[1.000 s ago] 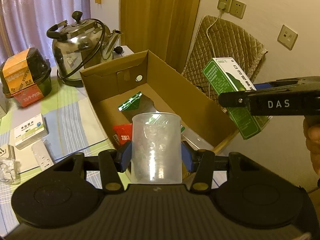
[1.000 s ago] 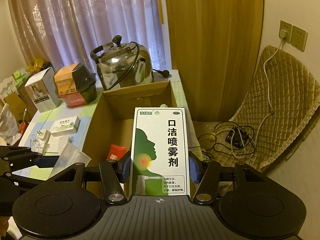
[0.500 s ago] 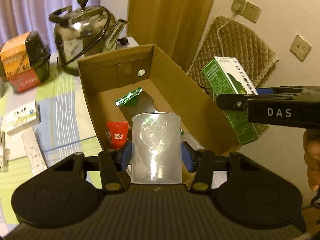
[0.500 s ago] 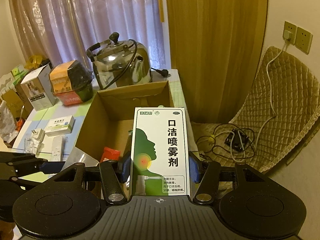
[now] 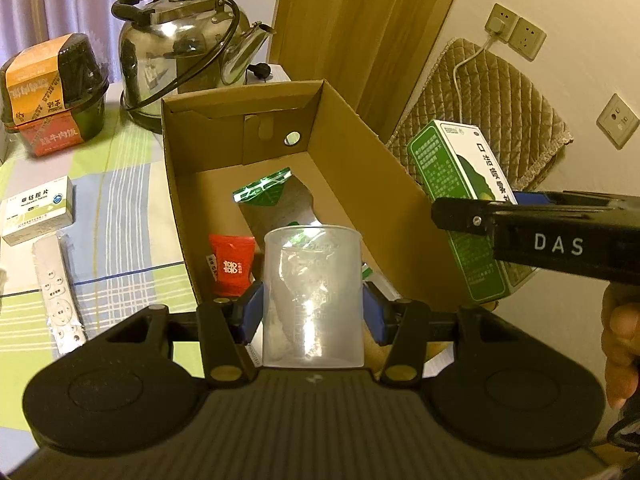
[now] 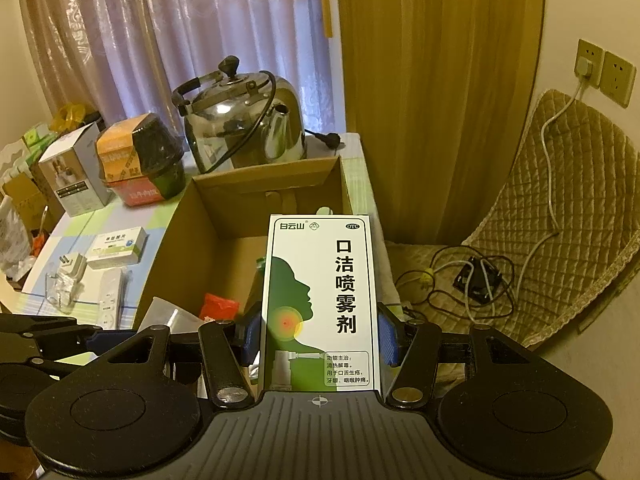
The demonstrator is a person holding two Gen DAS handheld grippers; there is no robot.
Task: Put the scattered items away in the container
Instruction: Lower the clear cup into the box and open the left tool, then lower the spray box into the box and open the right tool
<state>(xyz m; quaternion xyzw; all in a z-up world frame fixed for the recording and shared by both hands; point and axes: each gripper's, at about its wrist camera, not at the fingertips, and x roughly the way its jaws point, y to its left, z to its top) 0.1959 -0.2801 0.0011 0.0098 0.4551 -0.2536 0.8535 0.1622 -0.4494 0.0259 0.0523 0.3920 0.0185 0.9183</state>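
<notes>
My left gripper (image 5: 313, 312) is shut on a clear plastic cup (image 5: 313, 288), held upright over the near end of the open cardboard box (image 5: 384, 168). Inside the box lie a red packet (image 5: 232, 264) and a green foil packet (image 5: 262, 192). My right gripper (image 6: 319, 338) is shut on a green-and-white spray box (image 6: 320, 304), held upright at the box's right side; the left wrist view shows that spray box (image 5: 448, 168) just outside the right wall. The cardboard box (image 6: 184, 240) sits ahead and to the left in the right wrist view.
On the striped tablecloth left of the box lie a white medicine box (image 5: 38, 210) and a white remote (image 5: 58, 292). A steel kettle (image 5: 180, 52) and an orange-and-black food bowl (image 5: 52, 92) stand behind. A quilted chair (image 6: 560, 216) with cables stands on the right.
My left gripper with the cup has moved forward over the box's near end. My right gripper with the spray box has drawn closer to the box's right wall.
</notes>
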